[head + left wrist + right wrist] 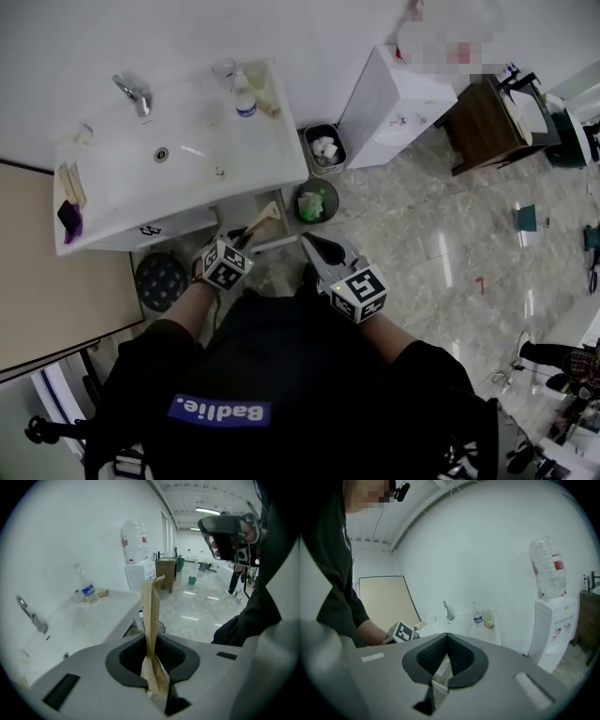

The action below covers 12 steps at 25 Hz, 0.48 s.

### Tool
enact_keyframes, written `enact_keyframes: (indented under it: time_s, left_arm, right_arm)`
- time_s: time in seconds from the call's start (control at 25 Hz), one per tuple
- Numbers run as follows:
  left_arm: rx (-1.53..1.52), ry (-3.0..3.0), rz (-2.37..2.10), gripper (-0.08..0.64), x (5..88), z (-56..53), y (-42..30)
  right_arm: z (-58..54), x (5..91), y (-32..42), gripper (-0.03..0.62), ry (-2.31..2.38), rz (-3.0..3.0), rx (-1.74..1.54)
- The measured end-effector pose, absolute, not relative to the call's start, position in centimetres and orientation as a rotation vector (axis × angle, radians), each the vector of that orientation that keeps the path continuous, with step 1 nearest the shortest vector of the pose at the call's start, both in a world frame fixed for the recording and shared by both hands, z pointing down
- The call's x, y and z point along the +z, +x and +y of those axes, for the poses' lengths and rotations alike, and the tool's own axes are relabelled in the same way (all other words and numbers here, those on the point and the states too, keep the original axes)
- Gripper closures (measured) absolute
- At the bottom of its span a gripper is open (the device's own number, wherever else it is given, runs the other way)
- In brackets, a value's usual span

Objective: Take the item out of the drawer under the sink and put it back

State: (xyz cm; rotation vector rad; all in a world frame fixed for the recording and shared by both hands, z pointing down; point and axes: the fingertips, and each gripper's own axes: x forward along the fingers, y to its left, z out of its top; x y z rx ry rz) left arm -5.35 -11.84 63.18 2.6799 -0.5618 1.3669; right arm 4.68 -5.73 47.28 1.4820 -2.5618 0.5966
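Note:
A flat tan paper packet (265, 218) (152, 616) stands upright between the jaws of my left gripper (242, 240) (153, 637), which is shut on its lower end. It hangs just above the open white drawer (279, 244) under the sink (112, 178) (70, 625). My right gripper (315, 247) (446, 641) hovers to the right of the drawer with its jaws shut and nothing between them. The right gripper view shows the left gripper's marker cube (401, 632) in front of the sink (461, 623). The inside of the drawer is hidden.
On the sink stand a tap (134, 94) and a water bottle (245, 98) (88, 592). Two small bins (325, 148) (312, 202) sit right of the sink, then a water dispenser (398, 103) (555, 625). A round dark disc (161, 279) lies on the floor at left.

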Motion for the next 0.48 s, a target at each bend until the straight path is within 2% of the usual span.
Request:
enact_keyframes:
  time_s: [0.48]
  left_arm:
    - [0.935,2.716,-0.651,0.495,51.8,-8.2,-6.4]
  right_arm:
    - [-5.7,45.0,1.5,0.6,1.405,-2.606,0.555]
